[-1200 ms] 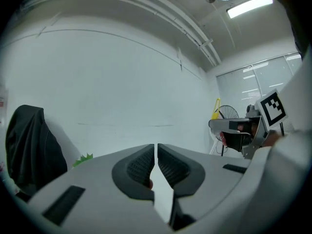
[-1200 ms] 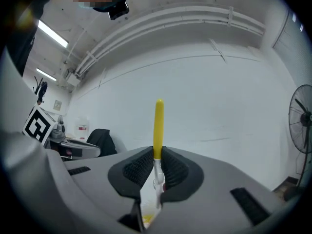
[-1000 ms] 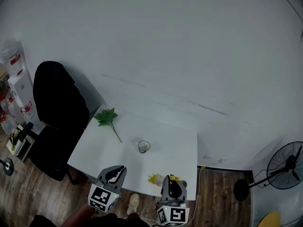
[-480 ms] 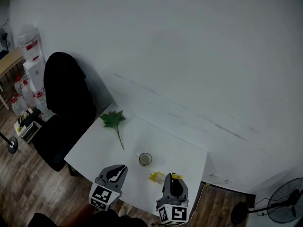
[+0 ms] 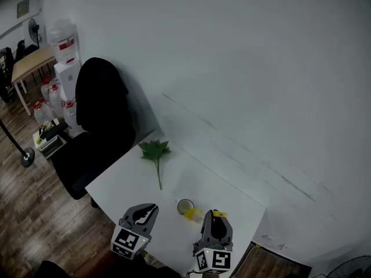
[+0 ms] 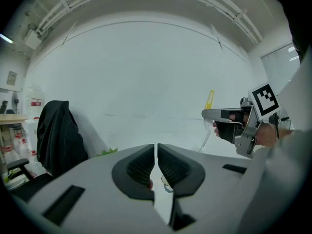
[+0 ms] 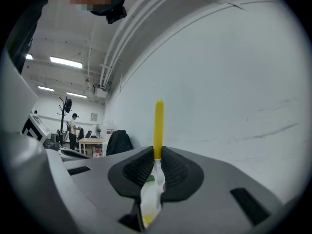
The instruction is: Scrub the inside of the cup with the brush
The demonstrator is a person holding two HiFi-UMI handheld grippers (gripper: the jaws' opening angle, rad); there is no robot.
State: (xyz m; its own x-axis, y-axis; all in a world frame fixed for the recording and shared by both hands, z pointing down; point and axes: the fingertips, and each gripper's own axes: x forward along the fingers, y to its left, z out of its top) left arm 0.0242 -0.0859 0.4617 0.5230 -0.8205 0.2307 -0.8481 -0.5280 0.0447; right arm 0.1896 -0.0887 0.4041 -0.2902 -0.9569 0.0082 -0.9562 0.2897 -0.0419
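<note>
Cup (image 5: 185, 207) upright on white table (image 5: 130, 181), near the front edge, between the 2 grippers' tips. Brush (image 7: 158, 126) is clamped in right gripper (image 7: 158, 152): yellow handle sticks up past the pads, pale stem runs down between them. In head view its yellow end sits just beside the cup; contact unclear. Left gripper (image 6: 156, 147) has jaws together, nothing in them. Green leaf sprig (image 5: 155, 153) lies farther back on the table. Black chair (image 5: 98, 120) stands at the table's left.
</note>
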